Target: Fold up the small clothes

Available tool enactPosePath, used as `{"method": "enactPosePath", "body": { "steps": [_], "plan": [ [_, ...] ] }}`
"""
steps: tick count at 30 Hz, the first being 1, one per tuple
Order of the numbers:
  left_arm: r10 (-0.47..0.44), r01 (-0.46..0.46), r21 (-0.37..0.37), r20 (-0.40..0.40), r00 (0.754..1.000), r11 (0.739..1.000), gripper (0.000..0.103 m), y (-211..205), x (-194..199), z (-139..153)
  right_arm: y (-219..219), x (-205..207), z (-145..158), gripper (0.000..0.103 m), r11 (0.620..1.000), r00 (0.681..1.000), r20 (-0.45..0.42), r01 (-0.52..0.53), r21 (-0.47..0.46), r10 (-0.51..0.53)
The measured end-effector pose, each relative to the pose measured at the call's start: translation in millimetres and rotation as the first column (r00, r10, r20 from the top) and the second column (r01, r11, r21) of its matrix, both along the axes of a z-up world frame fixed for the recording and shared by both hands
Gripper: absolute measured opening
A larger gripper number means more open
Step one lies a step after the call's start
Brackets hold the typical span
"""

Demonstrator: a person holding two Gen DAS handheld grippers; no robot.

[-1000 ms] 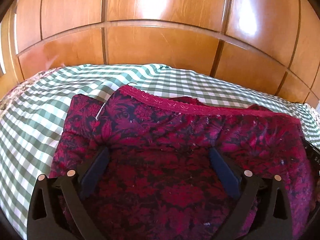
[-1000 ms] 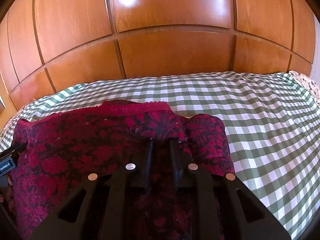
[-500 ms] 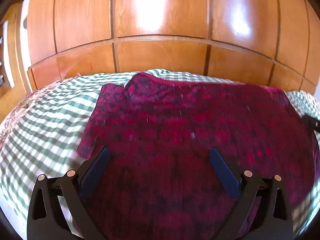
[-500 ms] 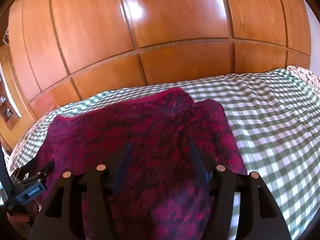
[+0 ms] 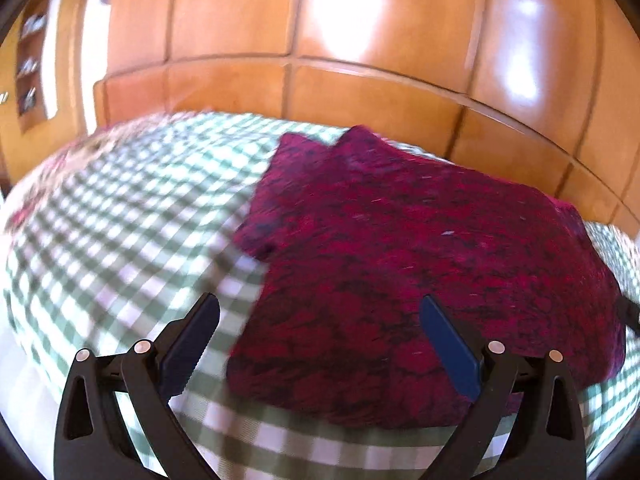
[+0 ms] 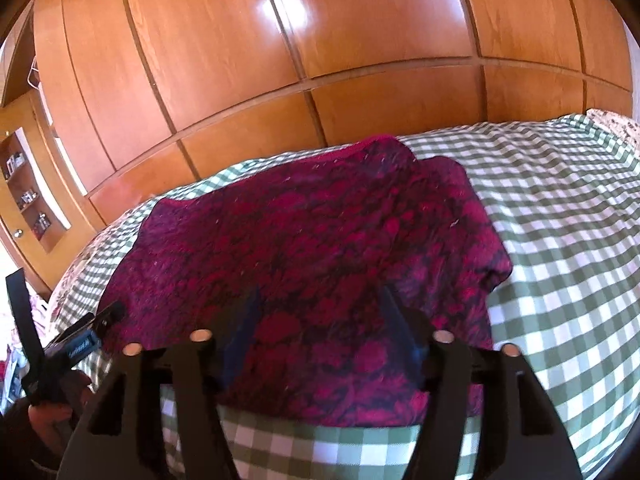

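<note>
Garment (image 6: 320, 248) lying flat on checked bedspread (image 6: 560, 240), folded once by the look of it, long axis running left-right across both views.

Right gripper (image 6: 320, 332) hanging over near edge, fingers (image 6: 240, 328) part open and closing, nothing pinched between them; cloth only showing under the gap.

Left gripper (image 5: 320, 344) sitting off near-left corner of garment (image 5: 420, 260), fingers (image 5: 192, 348) spread wide, empty, bare bedspread (image 5: 100, 248) under left finger, cloth under right one. Left tool (image 6: 80, 344) also showing at far left of right view, level with near-left corner.

Both pointing forward and down toward headboard (image 6: 320, 60). Each side edge lying nearest its own gripper; next fold probably crossing left-right. Blurred, so contact with cloth not confirmable.
</note>
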State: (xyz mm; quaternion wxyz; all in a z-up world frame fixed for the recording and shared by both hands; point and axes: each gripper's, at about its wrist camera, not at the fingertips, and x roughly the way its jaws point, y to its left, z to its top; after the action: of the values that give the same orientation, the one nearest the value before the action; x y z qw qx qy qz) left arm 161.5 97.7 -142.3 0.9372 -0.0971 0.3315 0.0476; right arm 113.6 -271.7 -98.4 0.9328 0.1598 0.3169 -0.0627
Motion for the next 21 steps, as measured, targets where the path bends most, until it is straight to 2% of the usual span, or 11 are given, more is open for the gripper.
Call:
{"method": "enactPosePath", "body": {
  "steps": [2,5,8,11,13,18,21],
  "plan": [
    [0.032,-0.033,-0.056,-0.027,0.999,0.998,0.099,12,0,-6,4,2,-2,0.030,0.999,0.999,-0.007,-0.039,0.007,0.039],
    [0.032,-0.038,-0.121,-0.051,0.998,0.992,0.099,19,-2,-11,7,6,-5,0.020,0.997,0.997,-0.014,-0.072,0.011,0.072],
    [-0.003,-0.005,-0.169,-0.047,0.999,0.986,0.099,18,-4,-12,6,11,-14,0.016,0.997,0.996,-0.054,-0.071,0.022,0.072],
    [-0.053,0.042,-0.218,-0.044,0.998,0.975,0.099,14,-4,-12,-1,20,-36,0.014,0.997,0.988,-0.141,-0.052,0.062,0.060],
    [-0.061,0.049,-0.221,-0.049,0.997,0.974,0.099,10,-4,-13,-3,20,-39,0.014,0.996,0.989,-0.134,-0.049,0.077,0.059],
    [-0.064,0.043,-0.243,-0.080,0.995,0.969,0.099,9,1,-18,8,19,-38,0.014,0.998,0.989,-0.135,-0.062,-0.003,0.061],
    [-0.061,0.038,-0.239,-0.089,0.994,0.970,0.099,6,4,-19,6,18,-39,0.014,0.998,0.990,-0.127,-0.058,0.004,0.058]
  ]
}}
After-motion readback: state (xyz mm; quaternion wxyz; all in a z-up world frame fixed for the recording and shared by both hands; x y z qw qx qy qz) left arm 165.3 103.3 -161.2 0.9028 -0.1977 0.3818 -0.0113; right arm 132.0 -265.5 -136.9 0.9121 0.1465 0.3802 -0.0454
